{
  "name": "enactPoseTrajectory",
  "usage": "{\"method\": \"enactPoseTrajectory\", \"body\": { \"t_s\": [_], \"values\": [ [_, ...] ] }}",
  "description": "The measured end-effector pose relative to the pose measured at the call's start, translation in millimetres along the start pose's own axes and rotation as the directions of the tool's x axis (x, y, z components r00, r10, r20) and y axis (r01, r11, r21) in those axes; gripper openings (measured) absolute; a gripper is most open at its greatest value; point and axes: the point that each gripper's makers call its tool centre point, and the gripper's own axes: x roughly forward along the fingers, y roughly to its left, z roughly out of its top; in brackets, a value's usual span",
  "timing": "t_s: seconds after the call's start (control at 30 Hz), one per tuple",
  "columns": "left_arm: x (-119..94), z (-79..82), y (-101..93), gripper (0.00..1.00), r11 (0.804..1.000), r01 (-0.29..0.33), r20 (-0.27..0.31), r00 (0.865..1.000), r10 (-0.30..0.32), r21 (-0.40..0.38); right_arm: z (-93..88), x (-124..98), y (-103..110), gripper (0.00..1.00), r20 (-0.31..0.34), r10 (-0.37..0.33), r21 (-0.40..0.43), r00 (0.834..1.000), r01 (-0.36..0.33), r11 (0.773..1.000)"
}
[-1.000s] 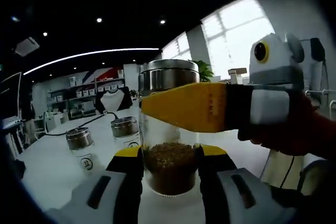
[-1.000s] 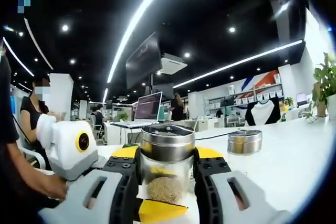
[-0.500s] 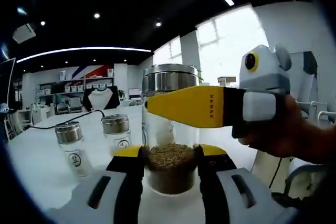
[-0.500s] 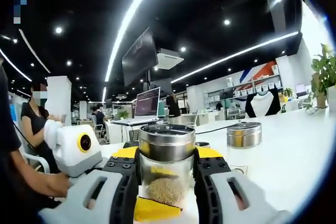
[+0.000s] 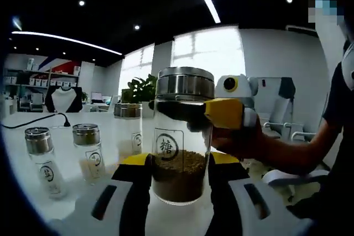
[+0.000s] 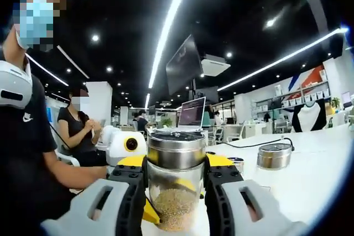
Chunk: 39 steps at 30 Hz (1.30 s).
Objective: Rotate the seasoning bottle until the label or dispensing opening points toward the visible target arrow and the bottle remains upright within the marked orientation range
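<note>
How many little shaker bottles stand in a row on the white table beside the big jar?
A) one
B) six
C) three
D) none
C: in the left gripper view three small shaker bottles, a first, a second and a third, stand on the white table, off to the side of the big jar.

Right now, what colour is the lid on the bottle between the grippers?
Shiny silver metal, on the seasoning bottle; it shows best in the left gripper view.

Three small bottles (image 5: 88, 152) probably crowd the left; table (image 6: 310, 175) beyond lies open.
</note>
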Motion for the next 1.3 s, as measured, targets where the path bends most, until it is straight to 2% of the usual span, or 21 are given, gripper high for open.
{"method": "enactPoseTrajectory", "body": {
  "t_s": [0.07,0.17,0.3,0.37,0.47,0.57,0.67,0.73,0.77,0.8,0.83,0.87,0.93,0.97,1.0,1.03,1.13,1.17,1.23,1.27,1.3],
  "values": [
    [0,2.9,-8.1,0.43,0.998,0.055,0.01,0.998,-0.055,-0.009,4.9,-3,7,0.38,0.035,0.057,0.023,0.998,-0.058,0.998],
    [1,5.8,-18.0,0.43,0.993,0.121,0.015,0.993,-0.121,-0.011,9.1,-9,11,0.38,0.07,0.105,0.066,0.992,-0.11,0.992],
    [3,4.7,-19.3,0.42,0.991,0.133,0.003,0.991,-0.133,-0.023,8.3,-13,10,0.38,0.069,0.11,0.073,0.991,-0.115,0.991],
    [6,3.5,-16.0,0.42,0.995,0.099,0.0,0.995,-0.099,-0.027,7.1,-13,5,0.38,0.067,0.078,0.087,0.995,-0.084,0.993],
    [8,2.6,-5.9,0.41,1.0,0.01,0.003,1.0,-0.01,0.018,3.6,-13,-6,0.38,0.056,0.021,0.094,0.998,-0.026,0.995],
    [9,-3.3,0.6,0.4,0.997,-0.066,-0.033,0.997,0.067,0.032,-2.3,-9,-12,0.38,0.036,-0.017,0.095,0.999,0.013,0.995],
    [10,-6.3,5.2,0.4,0.989,-0.137,-0.05,0.989,0.14,0.059,-5.2,-4,-10,0.39,0.03,-0.033,0.044,0.999,0.032,0.999],
    [9,-3.6,12.6,0.4,0.97,-0.216,-0.024,0.975,0.219,0.11,-4.2,1,-12,0.39,0.026,-0.072,0.006,0.997,0.072,0.997],
    [8,-3.6,14.7,0.4,0.966,-0.23,-0.022,0.972,0.234,0.117,-4.2,2,-13,0.4,0.024,-0.084,0.002,0.996,0.084,0.996],
    [7,-3.4,19.7,0.4,0.95,-0.28,-0.02,0.958,0.285,0.136,-4.7,5,-15,0.4,0.022,-0.108,-0.001,0.994,0.108,0.994],
    [6,-3.2,22.0,0.4,0.941,-0.304,-0.02,0.95,0.311,0.146,-5.4,8,-17,0.4,0.028,-0.132,-0.012,0.991,0.132,0.991],
    [4,-2.5,26.4,0.4,0.922,-0.347,-0.017,0.935,0.354,0.172,-6.5,10,-20,0.4,0.033,-0.16,-0.017,0.987,0.161,0.987],
    [1,-1.5,31.5,0.4,0.895,-0.396,-0.005,0.914,0.406,0.203,-8.6,14,-23,0.4,0.029,-0.196,-0.025,0.98,0.196,0.98],
    [-1,-0.5,34.4,0.4,0.874,-0.429,0.008,0.898,0.439,0.229,-9.9,17,-24,0.4,0.022,-0.217,-0.035,0.976,0.218,0.975],
    [-2,-0.4,35.7,0.4,0.864,-0.445,0.013,0.89,0.455,0.235,-10.9,18,-25,0.4,0.017,-0.234,-0.042,0.972,0.234,0.971],
    [-5,-0.9,40.3,0.4,0.851,-0.474,0.014,0.875,0.484,0.227,-11.9,21,-25,0.4,0.013,-0.248,-0.043,0.969,0.248,0.968],
    [-10,1.3,42.5,0.4,0.821,-0.507,0.032,0.855,0.517,0.262,-13.2,26,-24,0.4,0.011,-0.274,-0.074,0.962,0.274,0.959],
    [-12,2.4,44.5,0.4,0.802,-0.528,0.042,0.841,0.539,0.279,-13.2,27,-24,0.39,0.01,-0.281,-0.071,0.96,0.281,0.957],
    [-15,3.4,47.5,0.4,0.777,-0.559,0.054,0.82,0.569,0.29,-13.4,28,-25,0.39,0.011,-0.299,-0.062,0.954,0.299,0.952],
    [-17,4.1,48.8,0.4,0.765,-0.57,0.062,0.812,0.581,0.3,-13.2,28,-26,0.39,0.014,-0.31,-0.053,0.951,0.311,0.949],
    [-16,3.7,48.8,0.4,0.764,-0.569,0.06,0.811,0.581,0.304,-13.5,28,-27,0.39,0.014,-0.319,-0.048,0.948,0.319,0.947]
  ]
}}
